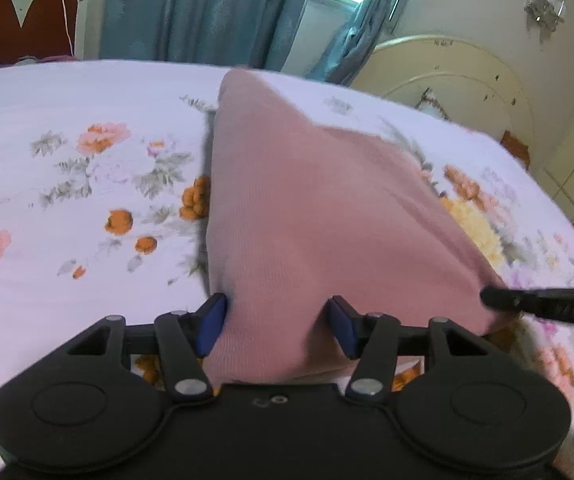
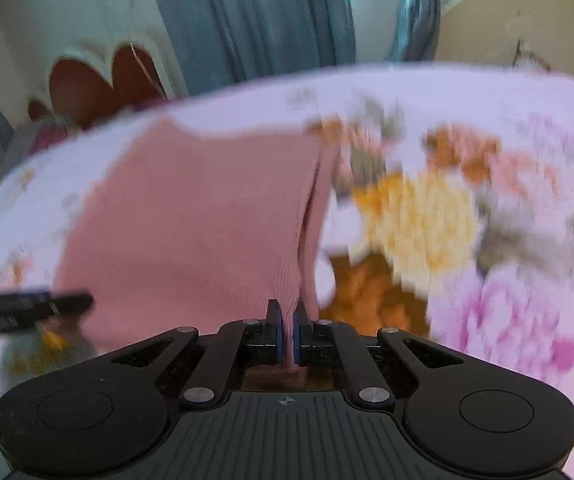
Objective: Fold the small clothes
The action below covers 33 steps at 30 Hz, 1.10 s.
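A pink ribbed garment [image 1: 307,216] lies stretched over the flowered bed sheet [image 1: 67,168]. My left gripper [image 1: 279,326] is open, and its blue pads [image 1: 211,326] stand on either side of the garment's near edge with cloth between them. My right gripper [image 2: 286,334] is shut on the pink garment [image 2: 191,224] at its right edge, where the cloth bunches into a fold. The right gripper's finger shows in the left wrist view [image 1: 543,304] at the garment's right corner. The left gripper's finger shows in the right wrist view [image 2: 27,308]. The right wrist view is blurred.
The bed sheet [image 2: 507,208] covers the whole work surface. A red and white headboard [image 1: 23,20] stands at the far left, teal curtains [image 1: 215,12] hang behind the bed, and a cream round panel [image 1: 455,80] stands at the far right.
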Each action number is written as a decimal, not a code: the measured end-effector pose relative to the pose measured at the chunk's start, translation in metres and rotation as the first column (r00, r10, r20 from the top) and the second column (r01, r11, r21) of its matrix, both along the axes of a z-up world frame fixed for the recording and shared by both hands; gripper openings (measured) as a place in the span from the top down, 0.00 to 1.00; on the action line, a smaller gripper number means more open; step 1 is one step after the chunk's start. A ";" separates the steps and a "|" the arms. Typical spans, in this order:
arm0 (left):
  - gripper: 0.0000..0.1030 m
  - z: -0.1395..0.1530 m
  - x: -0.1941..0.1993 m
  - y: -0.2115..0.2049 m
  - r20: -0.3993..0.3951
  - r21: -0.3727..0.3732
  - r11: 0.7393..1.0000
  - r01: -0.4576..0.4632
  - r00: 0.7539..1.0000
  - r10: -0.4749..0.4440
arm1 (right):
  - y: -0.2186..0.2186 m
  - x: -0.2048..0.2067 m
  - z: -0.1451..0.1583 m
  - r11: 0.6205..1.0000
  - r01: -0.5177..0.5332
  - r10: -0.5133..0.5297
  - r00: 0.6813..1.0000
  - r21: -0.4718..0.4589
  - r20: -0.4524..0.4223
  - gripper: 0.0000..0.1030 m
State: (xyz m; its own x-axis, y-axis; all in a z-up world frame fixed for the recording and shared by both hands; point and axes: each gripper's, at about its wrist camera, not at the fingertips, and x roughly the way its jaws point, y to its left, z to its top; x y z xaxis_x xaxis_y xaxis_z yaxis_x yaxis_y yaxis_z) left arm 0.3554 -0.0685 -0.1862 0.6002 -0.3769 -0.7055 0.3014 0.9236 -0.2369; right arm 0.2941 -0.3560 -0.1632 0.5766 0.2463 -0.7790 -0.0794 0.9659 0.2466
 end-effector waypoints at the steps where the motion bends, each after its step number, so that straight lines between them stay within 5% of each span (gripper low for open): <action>1: 0.45 -0.003 0.001 0.000 -0.007 0.005 1.000 -0.001 1.000 0.001 | 0.001 -0.001 -0.002 1.000 0.007 -0.007 1.000 -0.004 0.007 0.96; 7: 0.48 0.005 0.001 0.010 -0.029 -0.013 1.000 0.009 1.000 -0.010 | -0.001 -0.003 0.022 0.999 0.015 -0.017 0.999 0.042 0.037 0.88; 9: 0.48 0.012 0.000 0.014 -0.019 -0.032 0.999 0.005 1.000 -0.006 | 0.001 0.000 0.032 0.999 0.021 -0.024 0.997 0.039 0.077 0.49; 11: 0.48 0.024 0.000 0.016 0.006 -0.044 0.999 0.004 1.000 -0.004 | 0.004 0.004 0.040 0.999 0.020 -0.023 0.993 0.026 0.114 0.44; 21: 0.47 0.046 0.050 0.003 0.058 -0.047 0.998 -0.029 0.998 0.032 | 0.012 0.051 0.032 0.999 0.038 -0.041 0.994 0.036 0.099 0.45; 24: 0.47 0.041 0.067 -0.005 0.058 -0.031 0.999 -0.030 0.998 0.032 | 0.010 0.064 0.019 0.998 0.054 -0.056 0.997 0.042 0.052 0.69; 28: 0.45 0.024 0.084 -0.012 0.045 -0.007 0.999 -0.048 0.998 0.048 | 0.009 0.072 -0.002 0.997 0.071 -0.070 0.998 0.042 -0.004 0.69; 31: 0.45 0.016 0.087 -0.015 0.043 0.004 0.999 -0.048 0.998 0.048 | 0.009 0.067 -0.003 0.998 0.056 -0.056 0.998 0.010 0.027 0.86; 33: 0.44 0.015 0.087 -0.016 0.046 0.011 0.999 -0.046 0.998 0.046 | 0.004 0.062 -0.006 0.997 0.079 -0.079 0.996 -0.005 0.047 0.87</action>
State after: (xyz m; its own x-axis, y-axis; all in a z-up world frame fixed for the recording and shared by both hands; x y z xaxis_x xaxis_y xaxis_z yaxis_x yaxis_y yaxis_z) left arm 0.4419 -0.0846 -0.1712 0.6481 -0.3399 -0.6815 0.2687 0.9394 -0.2129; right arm 0.3563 -0.3520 -0.1693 0.6295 0.1936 -0.7525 -0.0141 0.9712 0.2381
